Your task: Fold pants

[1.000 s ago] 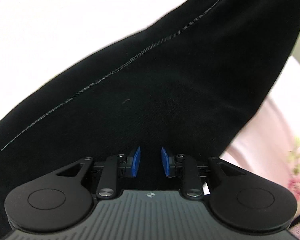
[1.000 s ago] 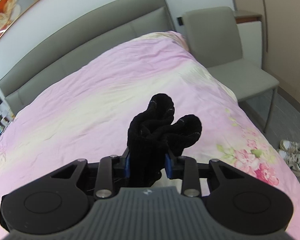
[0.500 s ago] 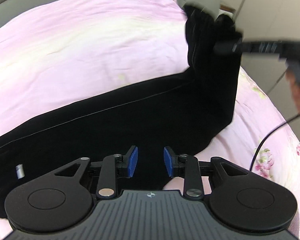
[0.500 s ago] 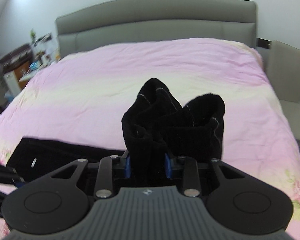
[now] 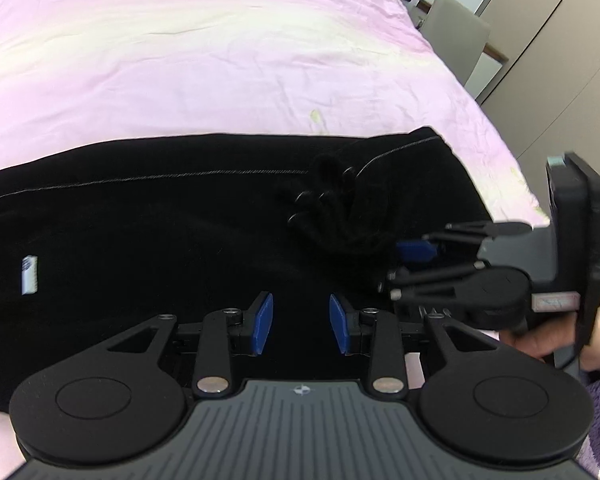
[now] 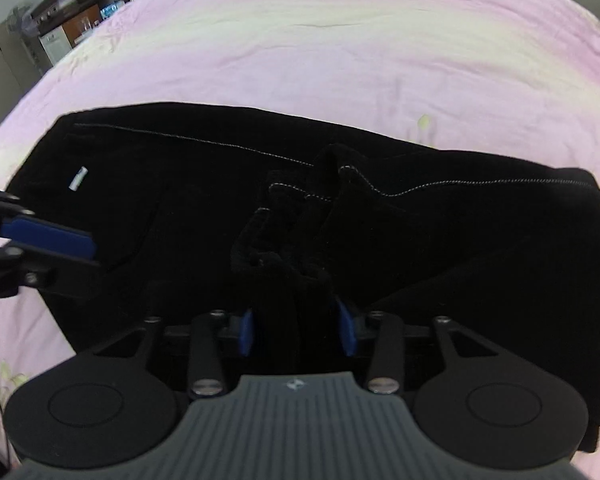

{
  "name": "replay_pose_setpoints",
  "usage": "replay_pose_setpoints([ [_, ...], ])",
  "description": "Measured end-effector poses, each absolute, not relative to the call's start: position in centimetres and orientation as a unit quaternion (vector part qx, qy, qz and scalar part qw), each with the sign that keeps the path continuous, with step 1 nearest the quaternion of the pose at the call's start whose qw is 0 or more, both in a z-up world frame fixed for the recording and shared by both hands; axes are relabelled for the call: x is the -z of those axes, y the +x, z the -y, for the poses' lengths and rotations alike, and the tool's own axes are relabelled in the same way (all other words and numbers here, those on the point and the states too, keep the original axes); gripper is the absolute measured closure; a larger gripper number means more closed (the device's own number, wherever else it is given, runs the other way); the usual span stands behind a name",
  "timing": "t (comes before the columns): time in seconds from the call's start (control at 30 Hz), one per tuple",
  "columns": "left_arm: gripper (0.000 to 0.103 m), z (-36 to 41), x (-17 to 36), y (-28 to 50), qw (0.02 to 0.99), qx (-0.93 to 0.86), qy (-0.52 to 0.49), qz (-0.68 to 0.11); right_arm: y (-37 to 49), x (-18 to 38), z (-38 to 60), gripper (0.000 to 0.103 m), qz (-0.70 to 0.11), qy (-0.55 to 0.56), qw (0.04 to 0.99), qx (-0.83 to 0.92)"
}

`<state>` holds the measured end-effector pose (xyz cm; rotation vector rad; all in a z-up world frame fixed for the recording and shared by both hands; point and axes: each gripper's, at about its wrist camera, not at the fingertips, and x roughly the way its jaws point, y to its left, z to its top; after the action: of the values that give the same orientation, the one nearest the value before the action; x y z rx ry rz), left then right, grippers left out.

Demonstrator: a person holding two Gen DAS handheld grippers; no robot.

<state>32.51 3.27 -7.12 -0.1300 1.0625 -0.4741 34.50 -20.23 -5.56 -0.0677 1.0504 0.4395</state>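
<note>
Black pants (image 5: pixel 148 232) lie folded across the pink bedspread (image 5: pixel 220 60), a white label (image 5: pixel 29 269) near their left end. My left gripper (image 5: pixel 300 324) is open and empty just above the pants' near edge. My right gripper (image 6: pixel 296 330) is shut on a bunched wad of the pants' leg ends (image 6: pixel 288 232), held low over the folded pants (image 6: pixel 460 232). The right gripper also shows in the left wrist view (image 5: pixel 412 256), with the bunch (image 5: pixel 332 208) at its tips. The left gripper's fingers (image 6: pixel 48 236) show at the left of the right wrist view.
The bed (image 6: pixel 340 40) fills both views. A grey chair (image 5: pixel 456 32) and wardrobe doors (image 5: pixel 560 60) stand beyond the bed's right side. A cluttered side cabinet (image 6: pixel 72 20) stands at the far left. A person's hand (image 5: pixel 540 344) holds the right gripper.
My right gripper has carried the bunched leg ends leftward and down over the pants, doubling them over. The lifted cloth now lies flat. My left gripper stayed open.
</note>
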Motion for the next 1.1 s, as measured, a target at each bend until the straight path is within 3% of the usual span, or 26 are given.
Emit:
replay_pose_setpoints([
  [0.07, 0.064, -3.2, 7.3, 33.2, 0.834, 0.234, -0.069, -0.494, 34.3, 5.0, 21.1, 0.044, -0.503, -0.015, 0.835, -0.223],
  [0.13, 0.062, -1.6, 7.1, 33.3, 0.838, 0.240, -0.076, -0.484, 33.9, 3.8, 22.5, 0.037, -0.505, -0.002, 0.833, -0.227],
  [0.3, 0.042, 1.4, 7.2, 35.0, 0.844, 0.229, -0.114, -0.471, 33.2, 1.4, 27.0, 0.037, -0.495, -0.026, 0.849, -0.183],
  [0.4, 0.036, 3.4, 8.3, 37.0, 0.845, 0.208, -0.109, -0.480, 33.0, 1.4, 30.6, 0.038, -0.486, -0.055, 0.860, -0.143],
  [0.73, 0.037, 5.4, 12.3, 40.1, 0.856, 0.134, -0.121, -0.484, 32.5, 4.5, 37.3, 0.038, -0.492, -0.039, 0.862, -0.117],
  [0.97, 0.091, 6.6, 10.0, 37.1, 0.894, 0.120, -0.049, -0.429, 31.8, 5.5, 39.3, 0.038, -0.488, -0.018, 0.864, -0.121],
  [1.0, 0.096, 6.0, 8.8, 36.6, 0.895, 0.131, -0.069, -0.421, 31.3, 5.4, 39.5, 0.038, -0.486, -0.020, 0.865, -0.121],
  [1.1, 0.097, 5.1, 5.6, 35.8, 0.894, 0.143, -0.079, -0.417, 30.7, 4.9, 40.0, 0.038, -0.479, -0.014, 0.869, -0.123],
])
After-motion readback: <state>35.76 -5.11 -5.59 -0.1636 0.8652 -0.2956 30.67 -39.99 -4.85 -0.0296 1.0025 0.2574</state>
